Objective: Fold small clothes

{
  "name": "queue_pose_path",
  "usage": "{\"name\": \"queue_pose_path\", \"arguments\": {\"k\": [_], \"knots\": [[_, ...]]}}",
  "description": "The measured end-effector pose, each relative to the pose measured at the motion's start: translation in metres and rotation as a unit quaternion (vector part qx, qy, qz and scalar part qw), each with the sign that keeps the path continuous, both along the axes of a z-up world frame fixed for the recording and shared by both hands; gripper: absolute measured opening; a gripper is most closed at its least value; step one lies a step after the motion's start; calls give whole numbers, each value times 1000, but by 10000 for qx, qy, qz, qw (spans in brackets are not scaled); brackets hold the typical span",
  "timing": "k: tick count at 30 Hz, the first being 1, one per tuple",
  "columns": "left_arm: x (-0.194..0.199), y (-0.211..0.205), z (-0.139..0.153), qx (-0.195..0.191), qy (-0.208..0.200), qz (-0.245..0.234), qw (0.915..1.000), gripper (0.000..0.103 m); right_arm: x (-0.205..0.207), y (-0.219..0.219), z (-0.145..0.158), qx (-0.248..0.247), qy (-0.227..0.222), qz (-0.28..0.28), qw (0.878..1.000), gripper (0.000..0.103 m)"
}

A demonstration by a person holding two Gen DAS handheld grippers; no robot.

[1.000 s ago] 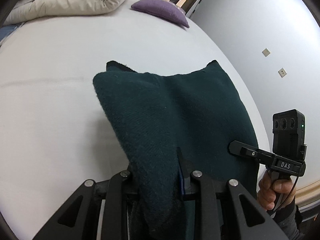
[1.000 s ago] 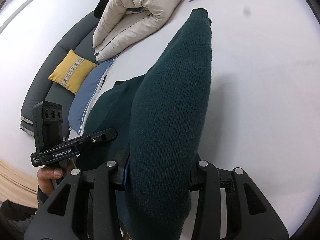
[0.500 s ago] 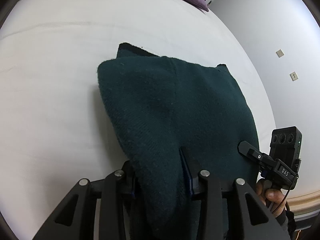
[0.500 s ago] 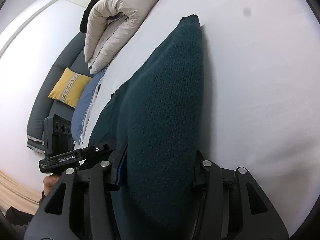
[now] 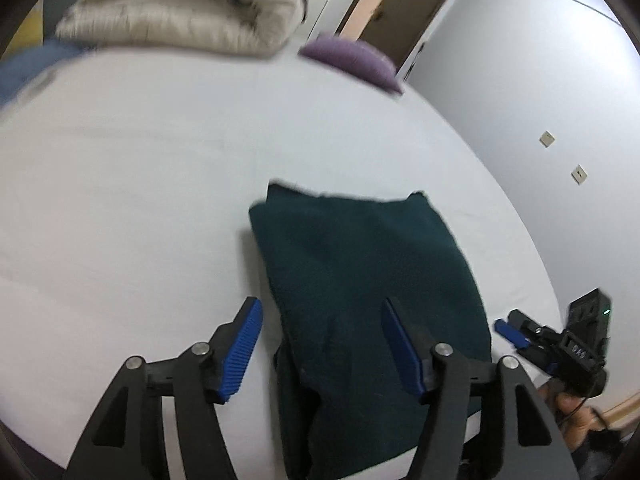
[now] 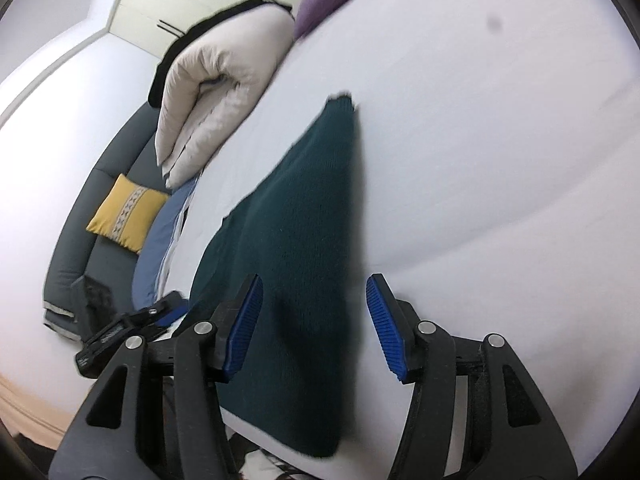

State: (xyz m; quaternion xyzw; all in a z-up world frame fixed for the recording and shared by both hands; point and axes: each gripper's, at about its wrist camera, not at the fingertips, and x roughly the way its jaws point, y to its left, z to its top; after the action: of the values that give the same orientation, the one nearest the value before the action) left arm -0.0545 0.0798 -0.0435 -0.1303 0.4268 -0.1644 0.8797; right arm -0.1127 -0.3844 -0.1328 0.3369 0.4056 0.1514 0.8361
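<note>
A dark green knitted garment lies folded on the white bed, near its front edge. My left gripper is open just above its near left part, blue pads apart. My right gripper is open above the garment's near right part. Each gripper shows in the other's view: the right one at the garment's right, the left one at its left. Neither holds anything.
A rolled cream duvet and a purple cushion lie at the far end of the bed. A grey sofa with a yellow cushion and a blue cloth stand at the left. A wall with sockets runs at the right.
Both grippers have opened and let go of the garment, which now lies folded flat on the bed. Both have pulled back and tilted up a little.
</note>
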Motion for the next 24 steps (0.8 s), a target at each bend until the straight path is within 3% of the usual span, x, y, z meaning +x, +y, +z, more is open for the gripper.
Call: {"name": "queue_pose_path", "arguments": {"k": [2, 5, 10, 13, 19, 22, 24], "knots": [[-10, -4, 14, 167, -348, 45, 9992, 71, -16, -3, 21, -352, -249, -63, 9990, 53], [-23, -15, 34, 355, -938, 138, 9949, 85, -34, -10, 52, -812, -697, -78, 9942, 53], [-47, -36, 67, 730, -1911, 143, 9787, 103, -56, 6, 94, -1312, -1264, -167, 9831, 71], [-48, -50, 72, 902, -2110, 79, 9733, 103, -62, 18, 116, -1487, -1489, -168, 9775, 75], [-47, -51, 74, 895, -2093, 281, 9733, 103, -71, 40, 140, -1767, -1652, -35, 9703, 76], [-54, -49, 82, 1168, -2422, 647, 9610, 103, -78, 46, 150, -2073, -1763, -177, 9621, 76], [-62, -49, 92, 1455, -2756, 1074, 9441, 103, -87, 52, 161, -2513, -1958, -411, 9470, 77]]}}
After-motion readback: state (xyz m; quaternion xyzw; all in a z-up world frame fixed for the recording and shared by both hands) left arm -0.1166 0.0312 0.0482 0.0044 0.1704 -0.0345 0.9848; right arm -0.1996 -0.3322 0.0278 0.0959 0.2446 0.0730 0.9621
